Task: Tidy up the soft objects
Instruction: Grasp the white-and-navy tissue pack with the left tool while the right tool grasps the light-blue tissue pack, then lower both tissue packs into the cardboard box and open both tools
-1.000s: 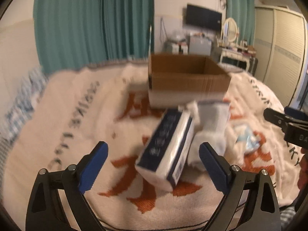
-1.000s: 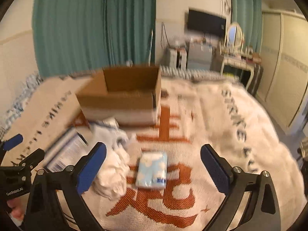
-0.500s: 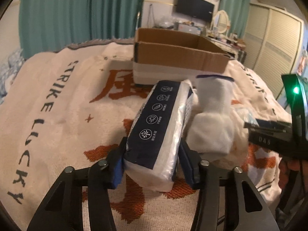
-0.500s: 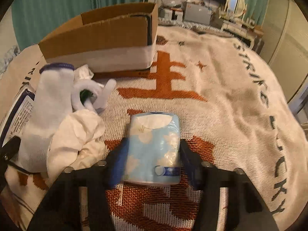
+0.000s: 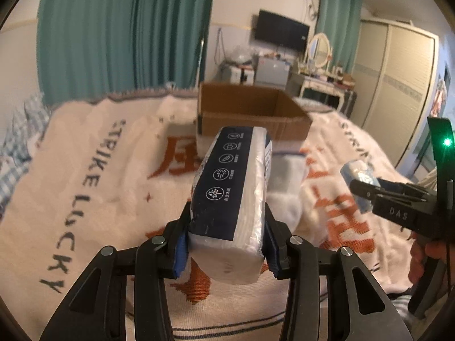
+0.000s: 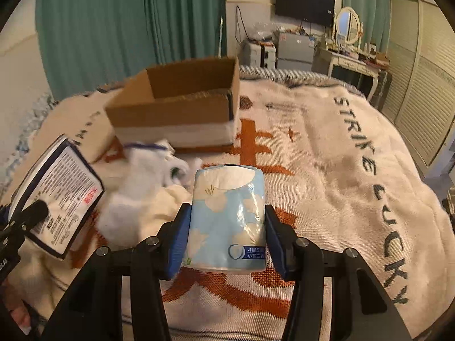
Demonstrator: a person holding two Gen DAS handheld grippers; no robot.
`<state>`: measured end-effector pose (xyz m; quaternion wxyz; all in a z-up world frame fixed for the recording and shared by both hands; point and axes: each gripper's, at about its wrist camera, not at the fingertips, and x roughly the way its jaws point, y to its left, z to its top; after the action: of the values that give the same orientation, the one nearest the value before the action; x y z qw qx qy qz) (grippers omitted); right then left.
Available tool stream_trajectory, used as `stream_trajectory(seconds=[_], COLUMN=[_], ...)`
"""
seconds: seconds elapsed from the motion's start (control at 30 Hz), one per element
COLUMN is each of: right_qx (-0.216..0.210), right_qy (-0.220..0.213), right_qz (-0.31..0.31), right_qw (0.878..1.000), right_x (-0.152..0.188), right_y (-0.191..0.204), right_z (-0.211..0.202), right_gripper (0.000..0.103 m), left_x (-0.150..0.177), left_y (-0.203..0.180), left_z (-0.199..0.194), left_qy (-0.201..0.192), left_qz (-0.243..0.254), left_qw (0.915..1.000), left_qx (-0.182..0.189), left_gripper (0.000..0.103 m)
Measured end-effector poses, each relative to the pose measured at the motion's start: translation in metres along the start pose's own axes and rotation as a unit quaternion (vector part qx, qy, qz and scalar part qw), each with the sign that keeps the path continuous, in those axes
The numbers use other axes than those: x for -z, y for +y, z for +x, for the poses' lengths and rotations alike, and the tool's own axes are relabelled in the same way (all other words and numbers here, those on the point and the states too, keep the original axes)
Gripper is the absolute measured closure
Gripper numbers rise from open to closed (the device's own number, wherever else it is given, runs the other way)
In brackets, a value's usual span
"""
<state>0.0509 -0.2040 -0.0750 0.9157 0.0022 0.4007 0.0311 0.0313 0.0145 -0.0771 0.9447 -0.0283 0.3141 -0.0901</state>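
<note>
My left gripper (image 5: 224,251) is shut on a navy-and-white tissue pack (image 5: 231,187) and holds it above the bed; the pack also shows in the right wrist view (image 6: 57,196). My right gripper (image 6: 226,244) is shut on a small light-blue tissue packet (image 6: 227,216), also lifted; the packet shows in the left wrist view (image 5: 359,182). An open cardboard box (image 5: 250,113) stands farther back on the blanket, and in the right wrist view (image 6: 176,105). White socks and cloth (image 6: 145,196) lie in a heap between the grippers.
A cream blanket (image 6: 327,176) with orange characters and "STRIKE LUCKY" lettering covers the bed. Teal curtains (image 5: 125,31), a wall TV (image 5: 281,34), a dressing table (image 6: 352,54) and wardrobes (image 5: 398,82) stand beyond the bed.
Both grippers closed on their packs, the left on the navy pack and the right on the blue packet, and lifted them off the blanket.
</note>
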Motion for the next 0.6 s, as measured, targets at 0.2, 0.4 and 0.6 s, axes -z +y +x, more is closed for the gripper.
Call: stream_trajectory(seconds=[0.2,0.4,0.6], right_qx=[-0.031,-0.057,-0.059], right_qy=[-0.054,-0.101,-0.118], right_qz=[-0.007,-0.024,-0.054], right_qw=[0.998,0.993,0.990], right_x=[-0.031,-0.094,-0.159], right_y=[0.011,0.021,0.028], right_z=[-0.052,-0.078,-0.048], right_gripper=[0.053,0.053,0.053], left_x=[-0.043,-0.109,-0.161], left_y=[-0.009,-0.019,-0.020], left_z=[-0.025,-0.017,0.036], left_qy=[-0.037,-0.066,-0.066], left_qz=[0.015,0.026,0.028], left_qw=[0.9992,0.9975,0.9974], left_qx=[-0.003,-0.002,0.006], left_gripper=[0.061,0.061,0.061])
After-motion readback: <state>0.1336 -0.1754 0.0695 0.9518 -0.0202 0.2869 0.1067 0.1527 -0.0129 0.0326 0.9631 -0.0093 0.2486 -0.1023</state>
